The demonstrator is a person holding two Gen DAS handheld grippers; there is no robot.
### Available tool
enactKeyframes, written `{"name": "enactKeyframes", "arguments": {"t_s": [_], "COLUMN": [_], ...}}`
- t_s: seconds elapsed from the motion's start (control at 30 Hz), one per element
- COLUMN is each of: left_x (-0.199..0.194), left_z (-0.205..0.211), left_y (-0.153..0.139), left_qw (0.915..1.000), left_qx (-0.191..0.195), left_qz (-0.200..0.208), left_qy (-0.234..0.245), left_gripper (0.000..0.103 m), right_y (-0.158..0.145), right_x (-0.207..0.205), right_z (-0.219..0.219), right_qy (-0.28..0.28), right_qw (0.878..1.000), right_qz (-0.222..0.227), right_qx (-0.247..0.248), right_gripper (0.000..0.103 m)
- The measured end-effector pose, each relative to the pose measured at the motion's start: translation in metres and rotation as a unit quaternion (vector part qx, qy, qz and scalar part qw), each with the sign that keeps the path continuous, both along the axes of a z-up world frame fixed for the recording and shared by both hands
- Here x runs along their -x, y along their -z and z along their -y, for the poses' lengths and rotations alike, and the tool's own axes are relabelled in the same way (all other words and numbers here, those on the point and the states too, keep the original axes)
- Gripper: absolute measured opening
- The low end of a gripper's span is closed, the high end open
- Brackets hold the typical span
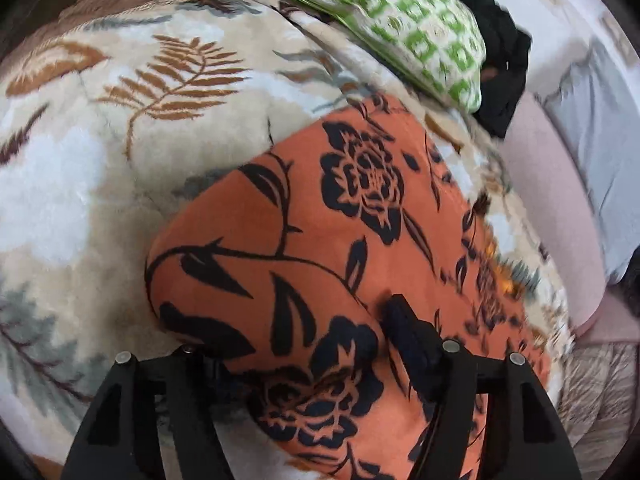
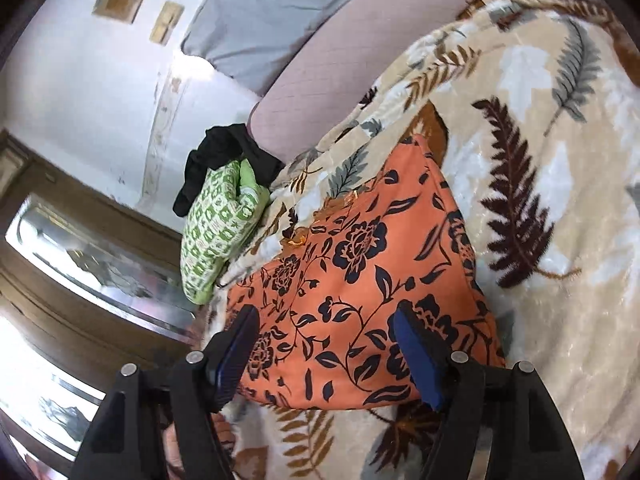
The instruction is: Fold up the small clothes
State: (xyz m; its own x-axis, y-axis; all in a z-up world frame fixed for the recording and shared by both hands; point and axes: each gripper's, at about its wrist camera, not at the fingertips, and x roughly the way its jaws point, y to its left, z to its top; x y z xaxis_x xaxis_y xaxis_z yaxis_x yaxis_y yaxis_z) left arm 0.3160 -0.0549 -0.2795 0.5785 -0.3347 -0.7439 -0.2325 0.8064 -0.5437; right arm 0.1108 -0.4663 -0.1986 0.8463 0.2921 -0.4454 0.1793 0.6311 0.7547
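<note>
a bed is covered by a plush cream blanket (image 2: 560,360) printed with brown, grey and white fern leaves. along its far side runs a dusty pink cushion (image 2: 320,68) with a grey pillow (image 2: 272,12) behind it against a white wall (image 2: 80,92); in the right wrist view dark wooden furniture with glass panels (image 2: 92,256) stands beside the bed.

the orange garment (image 2: 360,280) with black flowers lies folded flat on the blanket, a rough oblong. in the right wrist view its long axis runs from the near left up toward the pink cushion at the far right, and one short edge faces the camera. a folded green and white checked cloth (image 2: 216,232) lies just beyond it, with a black cloth (image 2: 224,160) heaped behind that.

no writing or label can be read.

the left claw (image 1: 304,344) is fairly wide apart, with a rounded fold of the garment between its fingers; one finger is hidden under the cloth, so i cannot tell whether it grips. the right claw (image 2: 324,340) stands open over the garment's near edge, holding nothing
</note>
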Motion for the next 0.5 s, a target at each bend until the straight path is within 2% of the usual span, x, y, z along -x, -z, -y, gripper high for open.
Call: {"name": "enactKeyframes", "arguments": {"t_s": [0.03,0.07,0.17,0.23,0.27,0.3,0.37,0.4,0.5], "left_x": [0.001,0.001,0.004,0.011,0.016,0.022,0.033,0.04,0.065], "left_z": [-0.001,-0.001,0.009,0.02,0.025,0.033,0.052,0.066,0.113], "left_y": [0.0,-0.001,-0.011,-0.028,-0.037,-0.049,-0.074,-0.088,-0.125], "left_qw": [1.0,0.9999,0.9991,0.9965,0.9945,0.9914,0.9832,0.9766,0.9525], "left_qx": [0.006,0.005,-0.038,-0.07,-0.086,-0.101,-0.126,-0.146,-0.188], "left_qz": [0.005,0.008,0.015,0.043,0.057,0.077,0.12,0.142,0.205], "left_qy": [-0.004,-0.007,0.0,0.012,0.019,0.03,0.054,0.068,0.125], "left_gripper": [0.069,0.06,0.035,0.026,0.024,0.023,0.021,0.021,0.021], "right_y": [0.0,0.003,0.007,0.007,0.007,0.006,0.006,0.006,0.012], "right_x": [-0.002,-0.002,0.0,0.0,0.001,0.002,0.004,0.004,0.009], "right_z": [-0.001,0.0,0.006,0.008,0.009,0.01,0.013,0.015,0.028], "right_qy": [0.0,-0.002,-0.004,-0.003,-0.001,0.002,0.008,0.013,0.035], "right_qw": [1.0,1.0,1.0,1.0,0.999,0.999,0.999,0.999,0.998], "right_qz": [-0.003,-0.012,-0.023,-0.03,-0.032,-0.033,-0.036,-0.041,-0.059], "right_qx": [-0.005,-0.012,-0.017,-0.007,-0.004,-0.001,0.004,0.007,-0.007], "right_gripper": [0.073,0.073,0.073,0.073,0.07,0.061,0.046,0.042,0.041]}}
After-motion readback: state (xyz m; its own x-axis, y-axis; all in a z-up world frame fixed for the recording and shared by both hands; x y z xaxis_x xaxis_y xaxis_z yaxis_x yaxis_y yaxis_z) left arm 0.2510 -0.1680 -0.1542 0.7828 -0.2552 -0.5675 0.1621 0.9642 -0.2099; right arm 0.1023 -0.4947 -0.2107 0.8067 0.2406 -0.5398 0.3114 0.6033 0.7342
